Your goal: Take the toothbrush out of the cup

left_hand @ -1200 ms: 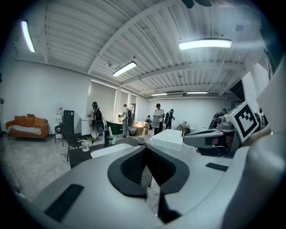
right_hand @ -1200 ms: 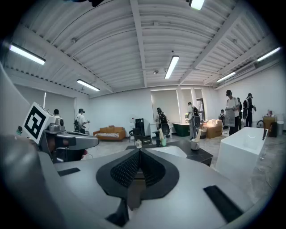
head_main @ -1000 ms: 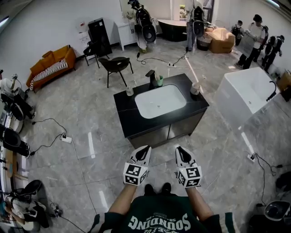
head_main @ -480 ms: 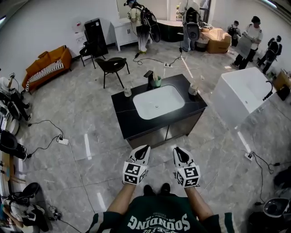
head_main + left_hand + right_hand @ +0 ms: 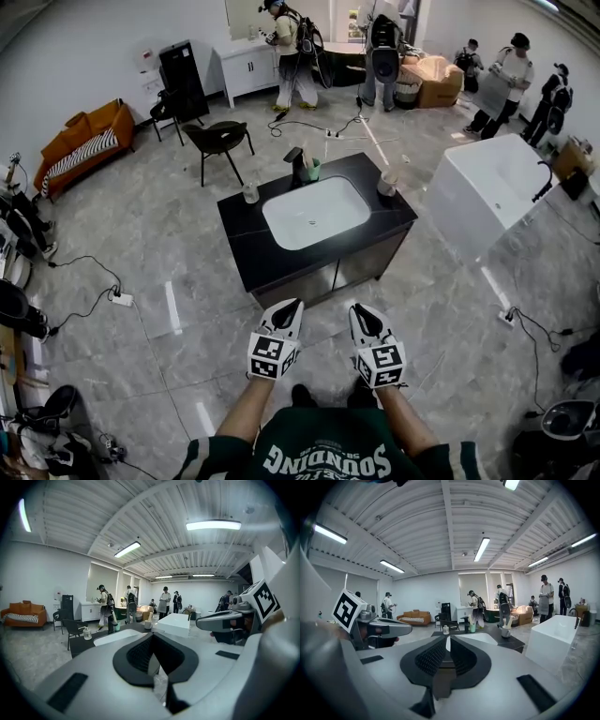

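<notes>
A black vanity [image 5: 251, 258] with a white sink stands ahead of me on the floor. On its far right corner a pale cup [image 5: 385, 185] holds the toothbrush [image 5: 509, 620]; the cup [image 5: 505, 631] also shows in the right gripper view and, small, as the cup [image 5: 147, 624] in the left gripper view. My left gripper [image 5: 293, 307] and right gripper [image 5: 357, 310] hover side by side short of the vanity's near edge, well apart from the cup. Both have their jaws shut with nothing between them.
A green cup [image 5: 313, 170] stands by the dark faucet and a soap bottle [image 5: 250, 192] on the vanity's left. A white bathtub [image 5: 497, 187] is at the right, a black chair [image 5: 216, 141] behind. Cables [image 5: 103, 291] lie on the floor; several people stand at the back.
The vanity has come nearer and lower in the head view as I stepped towards it. Both grippers keep their pose, shut and side by side.
</notes>
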The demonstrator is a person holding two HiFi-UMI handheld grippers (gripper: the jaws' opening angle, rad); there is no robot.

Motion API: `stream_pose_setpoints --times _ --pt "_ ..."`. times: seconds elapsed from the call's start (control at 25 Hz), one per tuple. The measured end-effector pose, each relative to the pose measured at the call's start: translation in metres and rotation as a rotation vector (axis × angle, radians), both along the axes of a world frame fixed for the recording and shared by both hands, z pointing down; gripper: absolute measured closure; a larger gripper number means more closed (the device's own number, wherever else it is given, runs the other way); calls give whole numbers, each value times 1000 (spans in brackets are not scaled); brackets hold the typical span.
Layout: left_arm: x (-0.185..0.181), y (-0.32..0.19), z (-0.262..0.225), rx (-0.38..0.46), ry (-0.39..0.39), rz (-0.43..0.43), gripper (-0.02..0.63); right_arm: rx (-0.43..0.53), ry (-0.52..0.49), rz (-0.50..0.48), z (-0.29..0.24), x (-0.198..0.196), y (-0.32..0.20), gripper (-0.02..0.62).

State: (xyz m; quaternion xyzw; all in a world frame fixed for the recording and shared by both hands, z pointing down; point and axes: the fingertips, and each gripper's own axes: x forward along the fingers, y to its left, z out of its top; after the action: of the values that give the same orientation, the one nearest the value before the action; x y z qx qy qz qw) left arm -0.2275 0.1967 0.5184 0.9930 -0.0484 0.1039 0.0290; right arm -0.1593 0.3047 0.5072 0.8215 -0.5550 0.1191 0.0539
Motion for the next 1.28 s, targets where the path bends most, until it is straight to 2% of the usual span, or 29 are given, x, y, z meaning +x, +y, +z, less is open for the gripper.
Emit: stream_pose_setpoints --times 0.28,0.72,1.04,1.28 --pt "36 14 0 3 -6 -65 595 5 -4 -65 1 35 13 551" --pt "120 57 -13 8 -4 -171 595 10 -18 -144 -2 133 49 551" --pt "165 83 -21 51 -19 -240 595 3 -18 -245 1 172 74 551" --pt "184 96 -29 64 -17 -267 595 14 -27 -264 -2 197 84 551"
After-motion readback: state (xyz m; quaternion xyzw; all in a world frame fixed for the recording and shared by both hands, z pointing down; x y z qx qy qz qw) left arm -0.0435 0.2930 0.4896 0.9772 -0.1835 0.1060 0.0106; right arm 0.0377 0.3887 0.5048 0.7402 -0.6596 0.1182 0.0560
